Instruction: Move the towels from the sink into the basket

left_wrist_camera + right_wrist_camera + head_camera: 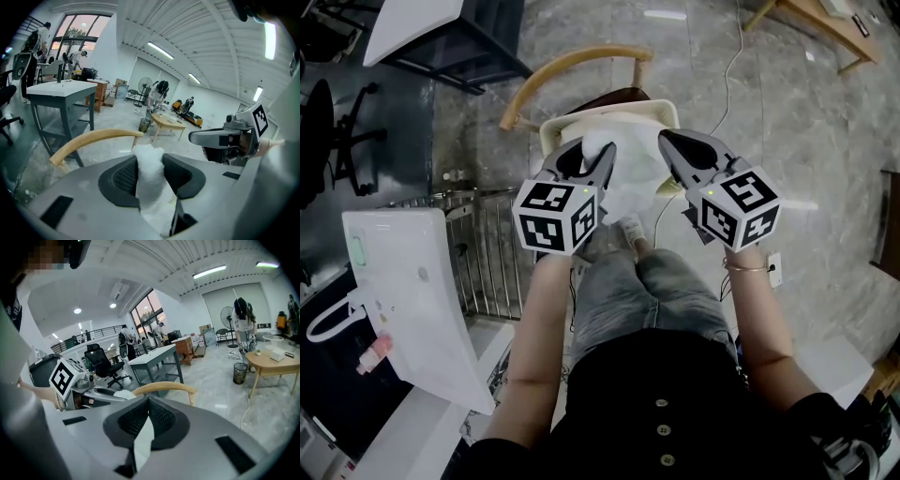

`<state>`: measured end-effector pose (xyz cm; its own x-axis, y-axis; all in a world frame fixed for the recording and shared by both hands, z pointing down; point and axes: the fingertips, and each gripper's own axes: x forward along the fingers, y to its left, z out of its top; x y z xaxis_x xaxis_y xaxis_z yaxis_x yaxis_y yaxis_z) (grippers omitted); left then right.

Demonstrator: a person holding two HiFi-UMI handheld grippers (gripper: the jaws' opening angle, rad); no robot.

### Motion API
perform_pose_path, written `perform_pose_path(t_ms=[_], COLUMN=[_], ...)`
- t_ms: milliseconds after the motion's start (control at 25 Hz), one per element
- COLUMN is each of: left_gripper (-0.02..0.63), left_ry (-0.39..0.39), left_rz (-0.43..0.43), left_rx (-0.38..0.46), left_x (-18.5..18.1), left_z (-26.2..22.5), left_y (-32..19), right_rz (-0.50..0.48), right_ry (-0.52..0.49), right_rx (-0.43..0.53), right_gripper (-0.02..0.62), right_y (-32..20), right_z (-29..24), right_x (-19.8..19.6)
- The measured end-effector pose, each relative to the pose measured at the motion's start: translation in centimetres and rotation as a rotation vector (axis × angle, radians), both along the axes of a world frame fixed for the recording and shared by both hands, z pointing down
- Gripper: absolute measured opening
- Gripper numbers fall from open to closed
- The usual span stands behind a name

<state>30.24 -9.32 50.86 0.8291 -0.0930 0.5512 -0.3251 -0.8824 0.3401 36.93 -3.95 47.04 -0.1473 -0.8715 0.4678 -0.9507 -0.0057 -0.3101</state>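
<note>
Left gripper view: the left gripper (150,158) is clamped on a thick fold of white towel (150,182). The right gripper (147,403) pinches a thin white cloth edge between nearly closed jaws. Both hang over the white basket (623,114), which sits on a wooden chair (572,66).

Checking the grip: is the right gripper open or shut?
Shut: the right gripper pinches a thin edge of the white fluffy towel.

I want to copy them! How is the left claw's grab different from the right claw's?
The left gripper squeezes a thick, fluffy wad of towel, jaws apart; the right gripper pinches only a thin edge, jaws almost together. Both grip white towel over the basket.
</note>
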Motion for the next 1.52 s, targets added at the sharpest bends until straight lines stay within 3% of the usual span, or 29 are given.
perform_pose_path(t_ms=[320,640,1160,1440,1520], left_gripper=[0.209,0.23,0.229,0.219,0.152], left_ry=[-0.093,-0.136,-0.036,0.021,0.036], left_rz=[-0.026,-0.072,-0.111,-0.076,-0.082], left_rx=[0.006,0.051,0.07,0.109,0.127], left_x=[-1.6,-3.7,-4.7,-6.1,-7.2], left_z=[1.6,1.7,-2.1,-5.8,-7.0], left_y=[-0.6,-2.0,-2.5,-1.7,-1.5], right_rz=[-0.012,-0.031,-0.092,-0.259,-0.318], right_ry=[-0.007,-0.002,0.008,0.059,0.075], right_rx=[-0.011,-0.006,0.0,0.036,0.053], right_gripper=[0.002,0.002,0.002,0.002,0.002], right_y=[-0.3,-0.6,-1.5,-2.6,-2.8], right_z=[0.3,0.1,-1.4,-4.6,-5.8], right_x=[-0.2,-0.4,-2.6,-5.8,-7.3])
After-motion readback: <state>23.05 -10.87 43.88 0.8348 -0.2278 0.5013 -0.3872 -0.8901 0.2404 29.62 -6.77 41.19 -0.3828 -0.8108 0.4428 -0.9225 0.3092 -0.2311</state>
